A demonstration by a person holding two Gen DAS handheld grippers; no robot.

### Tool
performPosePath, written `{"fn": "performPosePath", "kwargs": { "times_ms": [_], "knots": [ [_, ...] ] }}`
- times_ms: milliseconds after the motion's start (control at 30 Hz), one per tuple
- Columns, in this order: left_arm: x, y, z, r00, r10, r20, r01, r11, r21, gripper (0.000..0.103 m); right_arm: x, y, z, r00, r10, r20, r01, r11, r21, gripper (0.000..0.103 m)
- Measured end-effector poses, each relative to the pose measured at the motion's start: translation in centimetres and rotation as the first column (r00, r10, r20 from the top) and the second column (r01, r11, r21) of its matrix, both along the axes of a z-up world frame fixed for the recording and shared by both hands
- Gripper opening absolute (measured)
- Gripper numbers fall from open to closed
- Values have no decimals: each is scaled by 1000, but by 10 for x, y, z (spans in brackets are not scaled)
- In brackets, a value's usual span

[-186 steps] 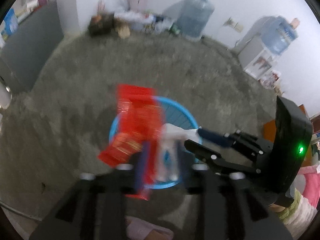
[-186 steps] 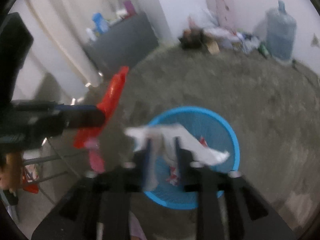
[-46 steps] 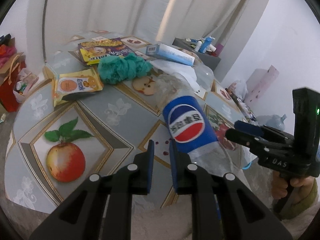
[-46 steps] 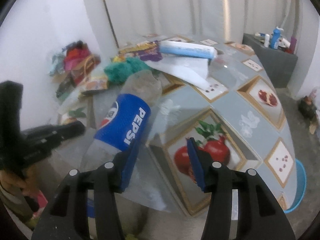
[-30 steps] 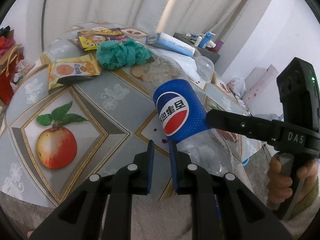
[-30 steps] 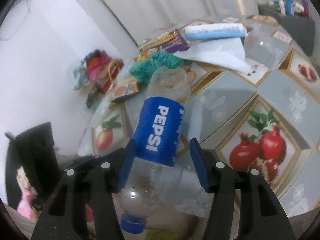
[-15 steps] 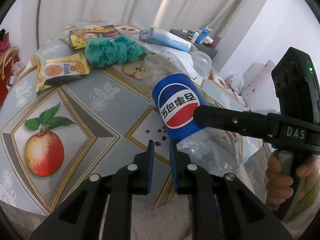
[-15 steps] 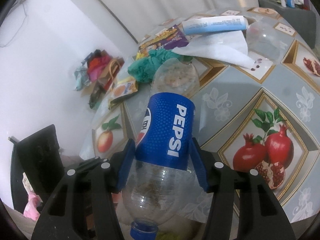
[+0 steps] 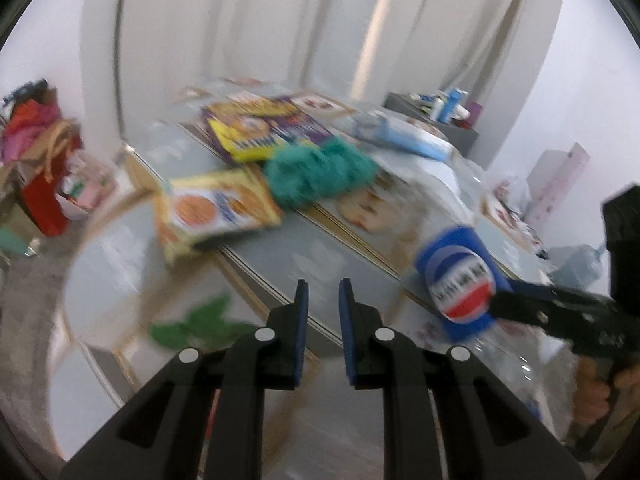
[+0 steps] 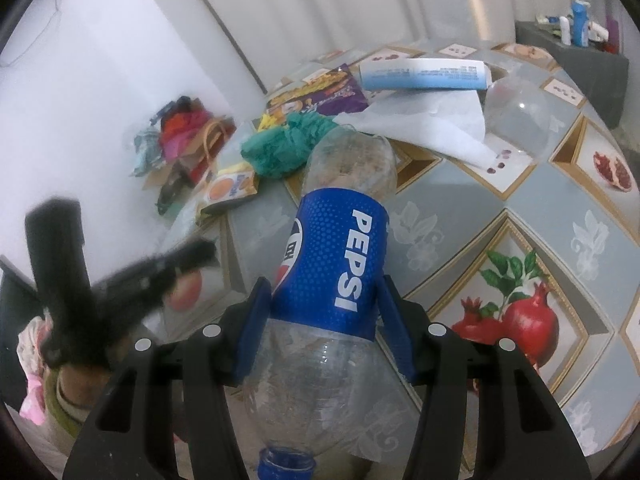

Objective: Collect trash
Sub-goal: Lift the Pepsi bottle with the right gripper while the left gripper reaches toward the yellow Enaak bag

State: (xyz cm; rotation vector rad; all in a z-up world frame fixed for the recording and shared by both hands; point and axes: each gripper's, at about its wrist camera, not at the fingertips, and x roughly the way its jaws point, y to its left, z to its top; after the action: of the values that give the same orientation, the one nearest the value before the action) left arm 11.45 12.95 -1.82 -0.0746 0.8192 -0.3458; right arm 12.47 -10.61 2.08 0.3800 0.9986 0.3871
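A crumpled clear Pepsi bottle [image 10: 340, 264] with a blue label sits between the jaws of my right gripper [image 10: 324, 284]. Both pads press on the label, and the blue cap points back toward the camera. In the blurred left wrist view the same bottle [image 9: 460, 280] shows at the right, over the table's near edge. My left gripper [image 9: 322, 284] hangs over the table's near edge, left of the bottle. Its jaws stand a narrow gap apart with nothing between them. More trash lies further back: a teal crumpled wad [image 9: 320, 176], an orange snack packet [image 9: 216, 208] and a yellow-purple packet [image 9: 256, 132].
The table [image 10: 520, 208] has a fruit-print cover. On it also lie a blue-white box [image 10: 424, 74], a white paper [image 10: 432, 124] and a clear plastic dome [image 10: 516, 116]. A red bag with clutter [image 9: 44, 196] stands on the floor at the left. A grey cabinet [image 10: 572, 40] is behind.
My left gripper has swung left, away from the bottle, and its view has blurred. The right gripper has kept hold of the bottle, turning it slightly.
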Motion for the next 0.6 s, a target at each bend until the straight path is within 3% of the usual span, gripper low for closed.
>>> {"fn": "performPosePath", "kwargs": {
  "times_ms": [167,267,500,600],
  "knots": [
    [21,18,3,998,51,37,-53,996,66,16,1,3,1,1000,5,10,-5,1000,-26,51],
    [34,29,3,997,72,36,-74,995,65,37,2,1,1,1000,3,9,-3,1000,-26,51],
    [68,29,3,996,71,51,-75,995,69,40,1,2,2,1000,0,7,0,1000,-31,51],
    [83,26,-6,997,72,31,-74,992,105,40,2,2,2,1000,1,6,-1,1000,-31,51]
  ]
}}
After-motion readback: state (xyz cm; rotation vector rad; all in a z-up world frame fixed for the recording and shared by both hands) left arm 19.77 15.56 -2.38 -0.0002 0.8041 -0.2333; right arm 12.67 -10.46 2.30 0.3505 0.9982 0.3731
